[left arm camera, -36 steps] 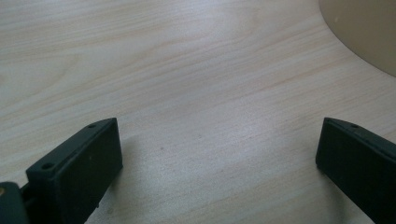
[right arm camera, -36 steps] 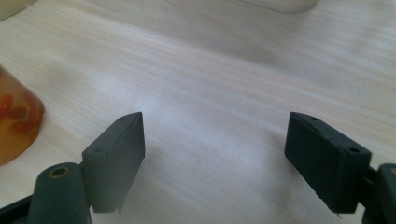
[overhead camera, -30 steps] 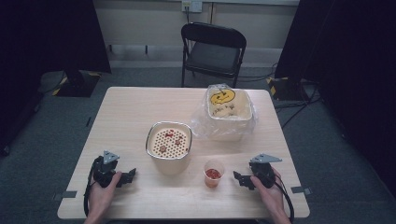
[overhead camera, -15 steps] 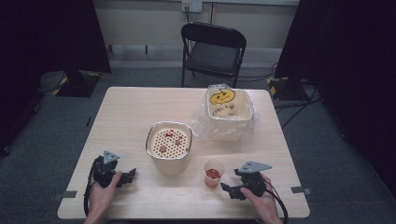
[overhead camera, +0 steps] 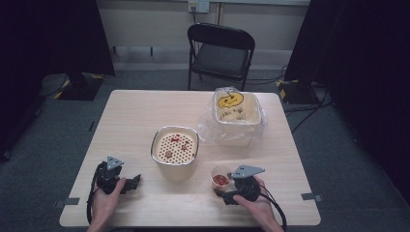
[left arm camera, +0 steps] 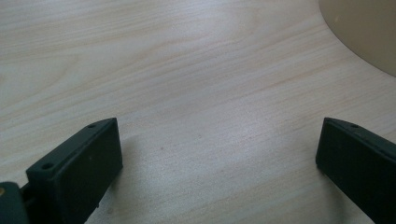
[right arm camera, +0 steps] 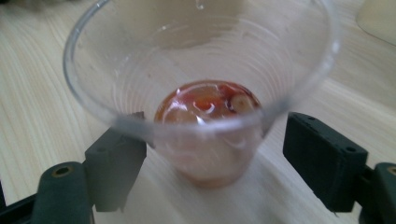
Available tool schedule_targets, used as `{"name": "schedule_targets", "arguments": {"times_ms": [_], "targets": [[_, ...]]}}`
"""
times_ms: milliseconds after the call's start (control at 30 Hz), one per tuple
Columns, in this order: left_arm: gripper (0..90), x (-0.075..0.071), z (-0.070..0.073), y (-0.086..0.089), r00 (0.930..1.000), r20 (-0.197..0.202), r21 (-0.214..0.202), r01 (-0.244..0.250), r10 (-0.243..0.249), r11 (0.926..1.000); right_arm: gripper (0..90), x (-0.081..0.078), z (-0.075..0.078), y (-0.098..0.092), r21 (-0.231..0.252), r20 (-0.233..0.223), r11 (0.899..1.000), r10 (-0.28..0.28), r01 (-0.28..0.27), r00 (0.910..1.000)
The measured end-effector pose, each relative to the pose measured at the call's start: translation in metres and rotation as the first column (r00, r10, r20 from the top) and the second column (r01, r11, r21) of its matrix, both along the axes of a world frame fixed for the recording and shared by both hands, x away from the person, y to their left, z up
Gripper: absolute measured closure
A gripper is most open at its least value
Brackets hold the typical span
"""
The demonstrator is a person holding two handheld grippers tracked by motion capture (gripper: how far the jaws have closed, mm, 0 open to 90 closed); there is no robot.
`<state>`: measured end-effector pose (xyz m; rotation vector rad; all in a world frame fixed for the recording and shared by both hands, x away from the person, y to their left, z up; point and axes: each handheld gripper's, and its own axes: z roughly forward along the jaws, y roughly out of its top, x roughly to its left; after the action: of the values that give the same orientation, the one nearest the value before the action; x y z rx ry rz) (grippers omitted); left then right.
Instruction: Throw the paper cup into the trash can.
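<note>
Two hand-held grippers sit at the lower edge of the high view, on a pale wooden tabletop (overhead camera: pixel 135 116). The left hand-held gripper (overhead camera: pixel 126 183) rests at lower left, well apart from everything else. The right hand-held gripper (overhead camera: pixel 221 191) lies at lower centre-right, its jaws reaching up to a small clear plastic cup (overhead camera: pixel 220 180) with red contents. Just beside the cup, up and to the left, stands a cream bucket topped by a perforated strainer (overhead camera: pixel 174 146) holding a few red pieces. A bag-lined tub (overhead camera: pixel 236 114) with a yellow smiley print occupies the upper right of the tabletop; a folding chair (overhead camera: pixel 220 50) stands beyond.

Left gripper view: the jaws stand wide apart over bare wood, nothing between them. A cream curved wall (left arm camera: pixel 359 32) cuts the upper right corner.

Right gripper view: the cup (right arm camera: pixel 205 93) stands upright, long axis vertical, mouth up, between the spread jaws. One jaw appears close to or touching the wall at lower left; the other stands clear at the right. Grip not yet made.

Judgement: the step in hand is the approach to grasp the cup. The next move calls for closing gently on the thin wall, keeping it level to avoid a spill.
</note>
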<state>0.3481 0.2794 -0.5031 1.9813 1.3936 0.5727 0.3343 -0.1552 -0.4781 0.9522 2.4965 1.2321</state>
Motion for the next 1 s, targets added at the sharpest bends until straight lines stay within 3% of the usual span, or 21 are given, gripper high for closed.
{"name": "schedule_targets", "arguments": {"times_ms": [300,367,400,667,1000], "targets": [[0.0,0.000,0.000,0.000,1.0000,0.000,-0.001,0.000,0.000,1.0000,23.7,0.007,-0.001,0.010,0.002,0.016,1.000,0.003,-0.003,0.9999],[0.0,0.000,0.000,0.000,1.0000,0.000,-0.001,0.000,0.000,1.0000,26.4,0.008,-0.002,0.012,0.008,0.019,1.000,0.015,-0.015,0.9997],[0.0,0.000,0.000,0.000,1.0000,0.000,-0.001,0.000,0.000,1.0000,32.5,0.008,-0.002,0.013,0.016,0.035,1.000,0.026,-0.027,0.9990],[0.1,0.000,0.000,0.000,1.0000,0.000,0.002,0.001,-0.001,1.0000,37.2,0.010,-0.004,0.016,0.018,0.047,1.000,0.022,-0.023,0.9986],[0.1,0.000,0.000,0.000,1.0000,0.001,0.003,-0.001,0.001,1.0000,38.6,0.009,0.006,0.016,0.011,0.053,1.000,0.013,-0.014,0.9985]]}}
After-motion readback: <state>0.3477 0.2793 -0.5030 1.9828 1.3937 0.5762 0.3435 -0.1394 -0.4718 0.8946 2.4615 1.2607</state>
